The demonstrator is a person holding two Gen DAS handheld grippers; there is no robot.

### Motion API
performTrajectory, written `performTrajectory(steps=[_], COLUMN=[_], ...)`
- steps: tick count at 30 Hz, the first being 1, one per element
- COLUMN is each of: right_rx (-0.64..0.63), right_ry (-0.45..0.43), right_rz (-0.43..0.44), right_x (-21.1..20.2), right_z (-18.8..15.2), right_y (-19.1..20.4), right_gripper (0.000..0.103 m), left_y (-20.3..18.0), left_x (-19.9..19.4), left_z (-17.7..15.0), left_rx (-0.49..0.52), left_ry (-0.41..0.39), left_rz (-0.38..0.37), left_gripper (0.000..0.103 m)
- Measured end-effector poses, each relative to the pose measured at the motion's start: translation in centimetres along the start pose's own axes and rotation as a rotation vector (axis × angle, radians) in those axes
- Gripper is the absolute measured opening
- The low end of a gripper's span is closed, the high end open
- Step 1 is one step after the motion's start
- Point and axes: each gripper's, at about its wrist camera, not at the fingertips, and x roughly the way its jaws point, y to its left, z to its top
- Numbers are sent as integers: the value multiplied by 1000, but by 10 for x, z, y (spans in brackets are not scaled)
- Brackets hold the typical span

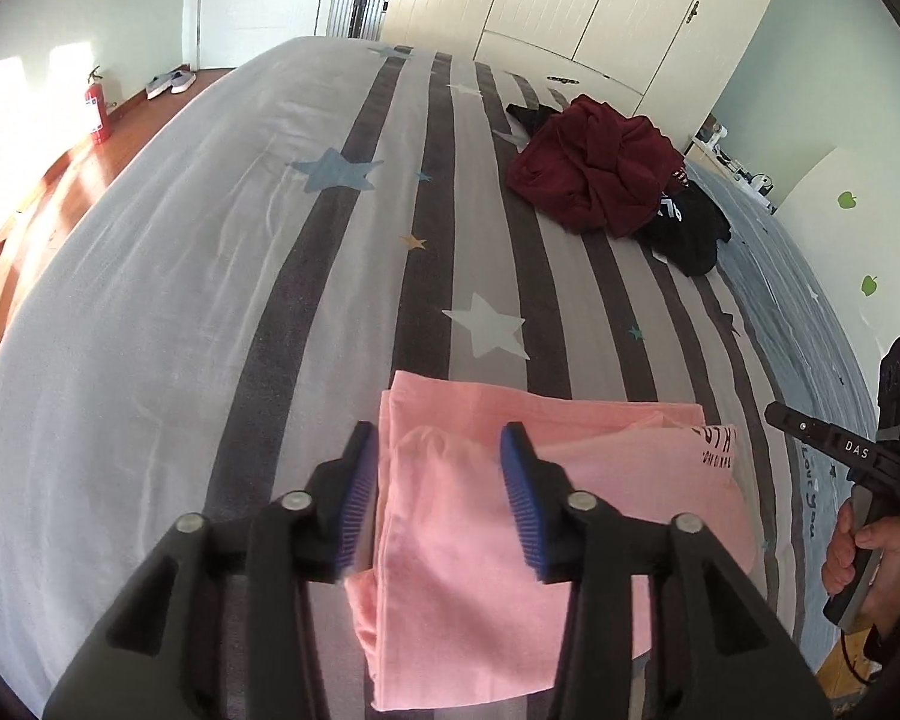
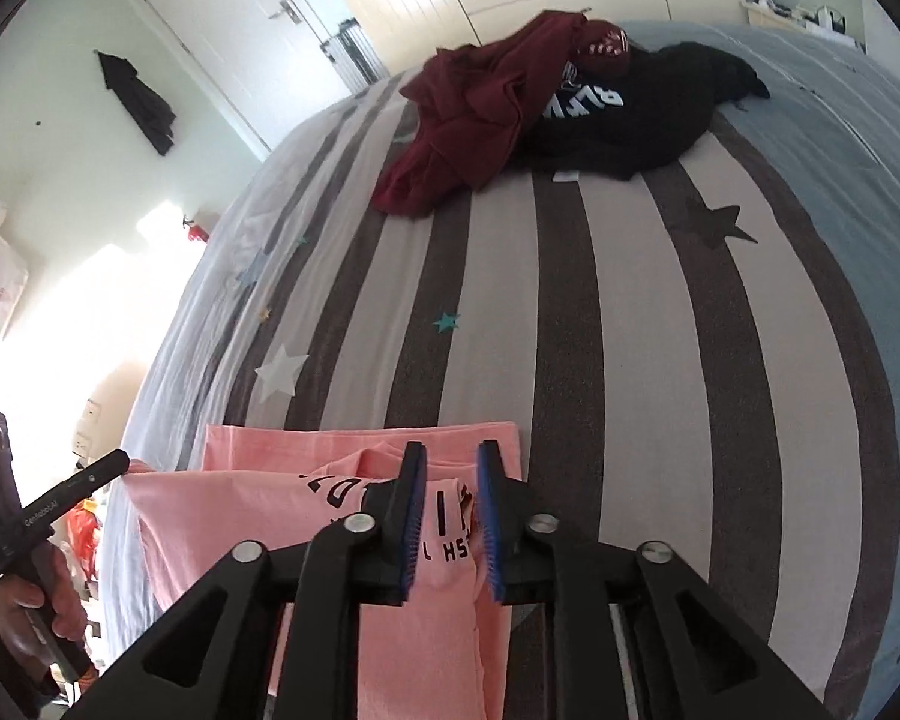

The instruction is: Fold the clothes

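Pink shirt (image 1: 450, 516) folded on my striped bed (image 1: 210, 300); left gripper (image 1: 438, 504) wide over it, right gripper (image 2: 450, 516) narrowly parted.

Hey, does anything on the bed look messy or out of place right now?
Yes. A maroon garment lies crumpled, partly over a black top, unfolded at the far end of the bed. The pink shirt near both grippers is partly folded, with uneven edges and its printed part showing.
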Motion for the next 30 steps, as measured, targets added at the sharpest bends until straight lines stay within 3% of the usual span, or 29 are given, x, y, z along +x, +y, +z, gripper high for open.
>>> performTrajectory(steps=[4,8,11,13,14,16,18,24,30], right_rx=[-64,-100,-85,-71,-70,-80,-86,-57,-15], right_ry=[61,92,104,105,102,88,74,-26,6], right_rz=[15,10,3,8,11,4,-8,-73,-94], right_x=[12,31,46,53,55,55,53,14,37], right_z=[-14,-18,-16,-14,-13,-13,-13,-11,1], right_y=[2,7,7,5,6,8,10,13,5], right_gripper=[26,26,26,26,26,17,7,5,5], left_y=[12,15,20,20,18,11,6,0,-3], left_x=[-1,23,38,45,47,50,44,22,67], left_z=[-15,-18,-17,-16,-16,-16,-14,12,18], left_rx=[2,28,9,13,27,73,97,100,147], left_ry=[17,78,106,117,122,126,102,20,92], left_rz=[3,25,-15,-54,-68,-70,-66,-40,16], left_gripper=[55,55,54,32,26,6,5,2,2])
